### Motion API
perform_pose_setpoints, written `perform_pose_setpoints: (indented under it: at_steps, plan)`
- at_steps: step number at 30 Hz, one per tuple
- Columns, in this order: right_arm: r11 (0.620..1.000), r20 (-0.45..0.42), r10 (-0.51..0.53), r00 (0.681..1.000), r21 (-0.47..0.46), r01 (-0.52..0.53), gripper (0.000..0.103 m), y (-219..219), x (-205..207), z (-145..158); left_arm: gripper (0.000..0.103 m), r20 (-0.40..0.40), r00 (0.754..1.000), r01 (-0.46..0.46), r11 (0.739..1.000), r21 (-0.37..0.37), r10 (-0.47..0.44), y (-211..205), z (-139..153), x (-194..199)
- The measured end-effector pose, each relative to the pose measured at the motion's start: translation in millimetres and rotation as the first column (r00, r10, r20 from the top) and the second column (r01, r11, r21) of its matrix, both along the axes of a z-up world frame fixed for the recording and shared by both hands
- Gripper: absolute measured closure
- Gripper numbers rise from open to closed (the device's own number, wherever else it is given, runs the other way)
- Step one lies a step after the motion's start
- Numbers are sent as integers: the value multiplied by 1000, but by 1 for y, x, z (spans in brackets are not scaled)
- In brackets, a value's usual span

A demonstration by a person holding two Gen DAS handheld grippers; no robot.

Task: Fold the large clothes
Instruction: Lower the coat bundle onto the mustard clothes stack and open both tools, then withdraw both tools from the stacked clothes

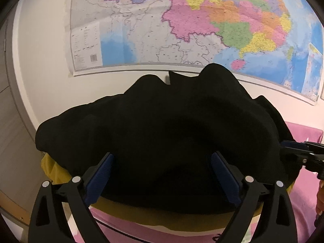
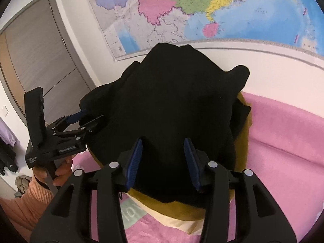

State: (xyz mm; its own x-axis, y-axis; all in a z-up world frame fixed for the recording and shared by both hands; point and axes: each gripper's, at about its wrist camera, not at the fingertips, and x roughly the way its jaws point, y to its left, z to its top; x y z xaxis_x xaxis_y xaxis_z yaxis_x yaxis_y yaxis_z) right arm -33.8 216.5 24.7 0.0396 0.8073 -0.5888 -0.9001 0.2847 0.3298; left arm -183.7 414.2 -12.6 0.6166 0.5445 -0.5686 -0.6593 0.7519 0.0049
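Black cloth fills the middle of both my views: a large black garment [image 1: 162, 125] heaped in a bunched mound on top of a mustard-yellow cloth [image 1: 54, 170], which lies on a pink blanket [image 2: 283, 141]. My left claw [image 1: 162, 174] stands wide, its blue pads [image 1: 101, 174] set either side of the near edge of the heap without pressing on it. My right claw [image 2: 164, 162] is narrower, about half spread, and the black fabric bulges up between its pads [image 2: 134, 162]; whether they pinch it I cannot tell. In the right wrist view my left hand [image 2: 54, 172], in a peach sleeve [image 2: 24, 202], grips the left claw's handle at the heap's left side. Pale letters on a mint patch [image 2: 131, 214] under the yellow cloth are too cut off to read, and the white lettering on the claw's body is too small. A coloured wall map [image 1: 202, 20] hangs behind; its print is illegible.
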Motion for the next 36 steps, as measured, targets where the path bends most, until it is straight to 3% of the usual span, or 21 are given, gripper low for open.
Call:
perform_pose_setpoints:
  at_steps: [6,10,13,28,36]
  plan:
    - [999,64,7,998,53,-11,53,-21,-19,13,10,45,999,-3,1000,10,3,-19,11,-15]
    - [1000,81,29,996,-7,-29,53,-20,-26,-4,10,56,996,70,997,28,-72,-38,6,-16]
    - [1000,86,24,996,-14,-23,53,-17,-28,-11,10,18,998,61,997,48,-62,-41,-4,-6]
    - [999,147,-8,989,32,4,43,-41,-43,3,7,51,999,2,999,35,-4,-64,9,-13]
    - [1000,96,2,995,-10,-1,43,-40,-36,-15,7,45,999,9,1000,-6,-9,-76,2,-11]
